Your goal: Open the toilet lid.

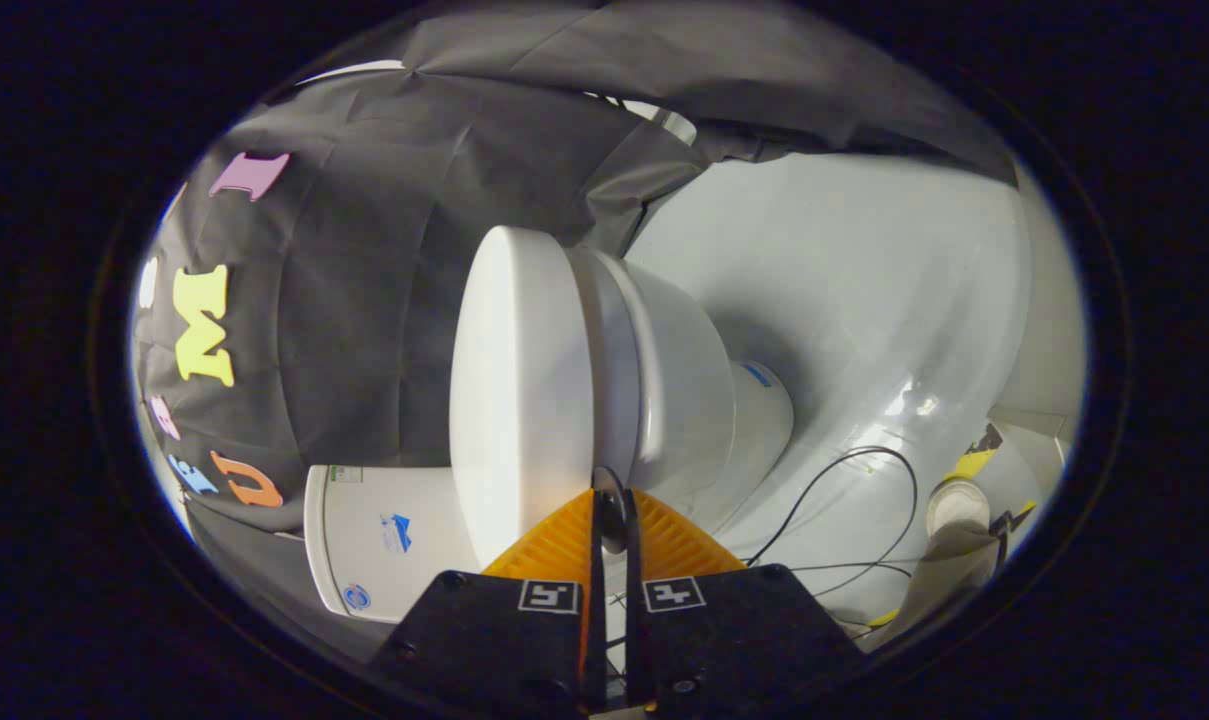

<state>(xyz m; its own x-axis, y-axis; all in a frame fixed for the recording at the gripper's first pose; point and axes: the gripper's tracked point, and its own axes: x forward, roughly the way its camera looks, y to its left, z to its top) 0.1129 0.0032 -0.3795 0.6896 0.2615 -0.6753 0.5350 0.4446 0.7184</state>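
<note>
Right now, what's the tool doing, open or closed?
Tool: fingers nearly closed at the toilet lid front edge; whether they pinch it cannot be told.

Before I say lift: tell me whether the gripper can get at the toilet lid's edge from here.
Probably yes. The gripper has its fingers nearly closed, tips right at the seam where the toilet lid meets the bowl. Nothing lies between them. Whether the tips already hook the edge cannot be told.

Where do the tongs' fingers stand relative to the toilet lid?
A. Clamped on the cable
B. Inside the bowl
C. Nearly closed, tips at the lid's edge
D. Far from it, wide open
C: the tongs are nearly closed, tips at the toilet lid's front edge, by the seat gap.
</note>
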